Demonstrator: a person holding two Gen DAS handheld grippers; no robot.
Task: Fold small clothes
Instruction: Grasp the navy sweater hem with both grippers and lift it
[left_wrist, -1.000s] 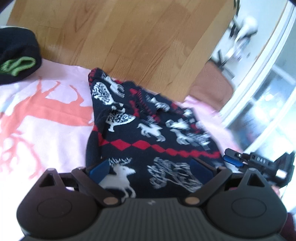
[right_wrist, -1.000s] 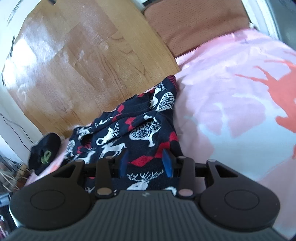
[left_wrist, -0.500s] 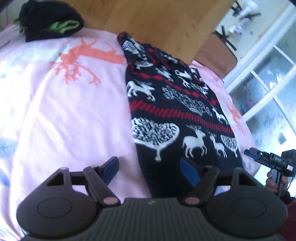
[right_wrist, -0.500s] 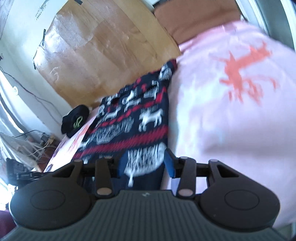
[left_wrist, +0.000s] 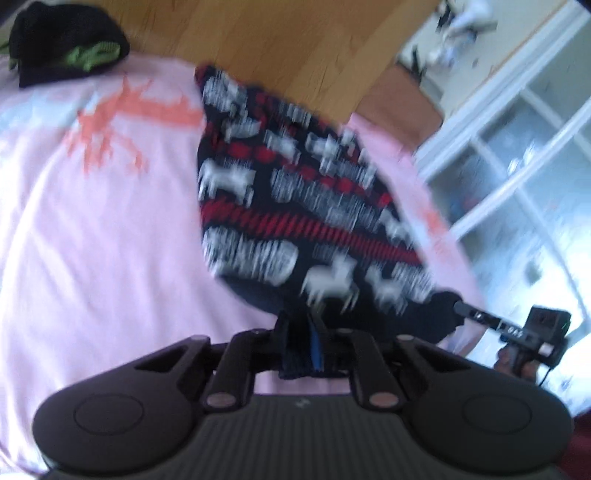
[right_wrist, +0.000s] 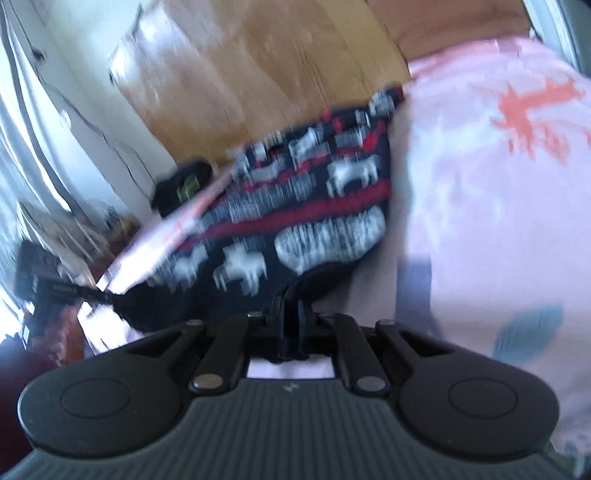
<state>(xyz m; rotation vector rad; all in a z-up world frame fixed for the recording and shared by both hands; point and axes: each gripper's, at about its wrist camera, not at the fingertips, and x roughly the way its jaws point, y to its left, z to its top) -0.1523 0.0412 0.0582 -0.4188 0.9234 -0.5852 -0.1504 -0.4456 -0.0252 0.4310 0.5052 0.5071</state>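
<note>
A dark navy knitted garment (left_wrist: 295, 206) with white deer and red bands lies stretched along the pink sheet (left_wrist: 92, 240). My left gripper (left_wrist: 306, 332) is shut on its near dark hem at one corner. In the right wrist view the same garment (right_wrist: 314, 206) runs away from my right gripper (right_wrist: 291, 317), which is shut on the hem at the other near corner. Each gripper shows in the other's view: the right one (left_wrist: 458, 306) pinching cloth at right, the left one (right_wrist: 107, 295) at left. Both views are blurred.
A black garment with green trim (left_wrist: 66, 40) lies at the far left of the sheet, also small in the right wrist view (right_wrist: 184, 184). A wooden headboard (left_wrist: 277, 44) stands behind the bed. A brown cushion (left_wrist: 399, 99) and white window frames (left_wrist: 517, 147) are at right.
Both grippers drew back along the garment to its near hem, the garment spreading out flat. Their jaws then closed on the hem, one at each corner.
</note>
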